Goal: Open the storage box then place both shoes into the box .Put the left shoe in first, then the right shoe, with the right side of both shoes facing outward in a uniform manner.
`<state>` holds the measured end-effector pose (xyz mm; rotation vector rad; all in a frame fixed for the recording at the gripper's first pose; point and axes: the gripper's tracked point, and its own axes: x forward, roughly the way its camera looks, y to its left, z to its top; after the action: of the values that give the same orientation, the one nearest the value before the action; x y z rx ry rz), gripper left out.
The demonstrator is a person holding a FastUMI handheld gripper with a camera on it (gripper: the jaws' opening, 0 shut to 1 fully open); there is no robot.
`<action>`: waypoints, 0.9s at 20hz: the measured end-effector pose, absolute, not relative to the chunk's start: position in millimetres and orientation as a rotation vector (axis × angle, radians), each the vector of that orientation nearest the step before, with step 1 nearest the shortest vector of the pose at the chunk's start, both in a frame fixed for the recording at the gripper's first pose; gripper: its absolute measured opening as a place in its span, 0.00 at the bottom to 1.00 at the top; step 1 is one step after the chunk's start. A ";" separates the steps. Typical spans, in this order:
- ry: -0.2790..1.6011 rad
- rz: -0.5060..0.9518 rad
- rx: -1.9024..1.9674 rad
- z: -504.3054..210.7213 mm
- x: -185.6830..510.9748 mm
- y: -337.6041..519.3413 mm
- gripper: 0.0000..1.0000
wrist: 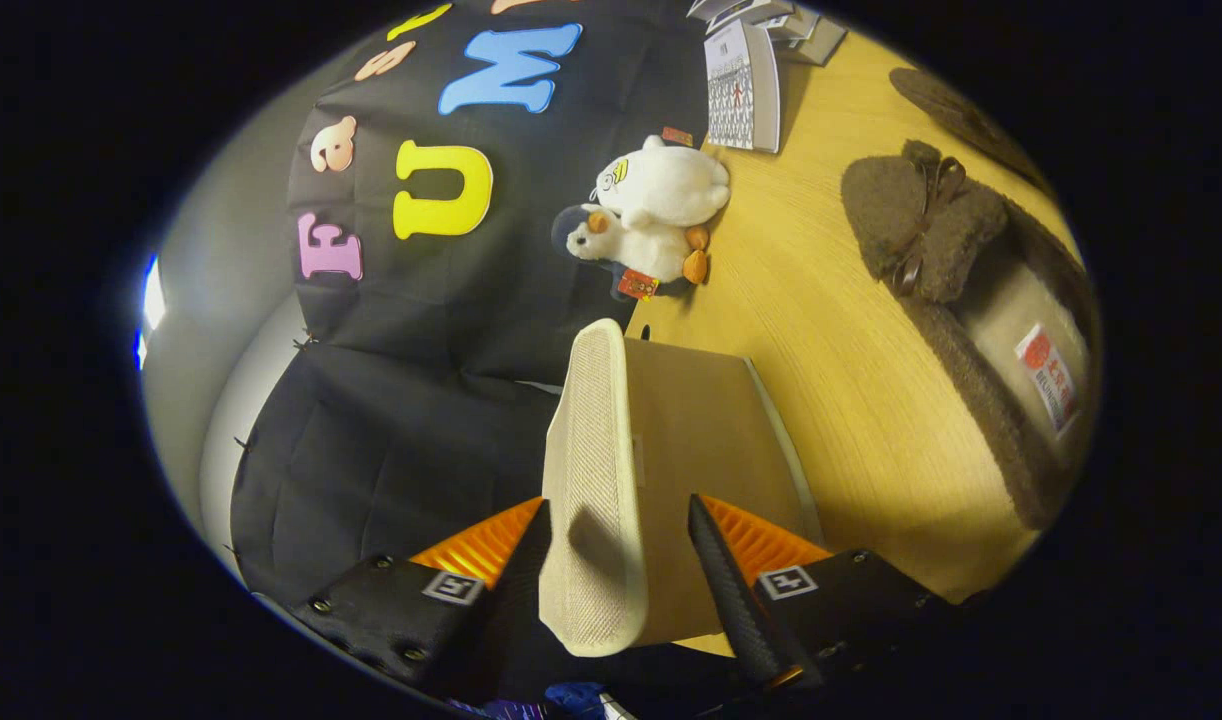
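Jaws clamped on a beige slipper, lower centre, lifted sole-side-on above the tabletop | brown slipper lies at right, not yet boxed | judged early: neither shoe stowed yet

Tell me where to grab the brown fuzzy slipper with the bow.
Best pinch the brown fuzzy slipper by its side wall beside the open heel, coming from above: one finger on the insole, one outside. The gripper straddles the beige box lid.
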<state>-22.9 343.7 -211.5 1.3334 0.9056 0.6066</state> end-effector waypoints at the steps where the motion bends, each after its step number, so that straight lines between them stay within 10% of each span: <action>1: 0.918 0.622 1.344 -210.9 -25.7 347.3 0.64; 3: 0.920 0.629 1.366 -202.4 -26.8 346.1 0.55; 7: 0.898 0.646 1.357 -192.8 -20.1 345.9 0.03; 18: 0.812 0.803 1.101 -98.0 -22.3 359.8 0.03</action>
<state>-22.3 359.8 -98.0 1.1006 0.8117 0.8026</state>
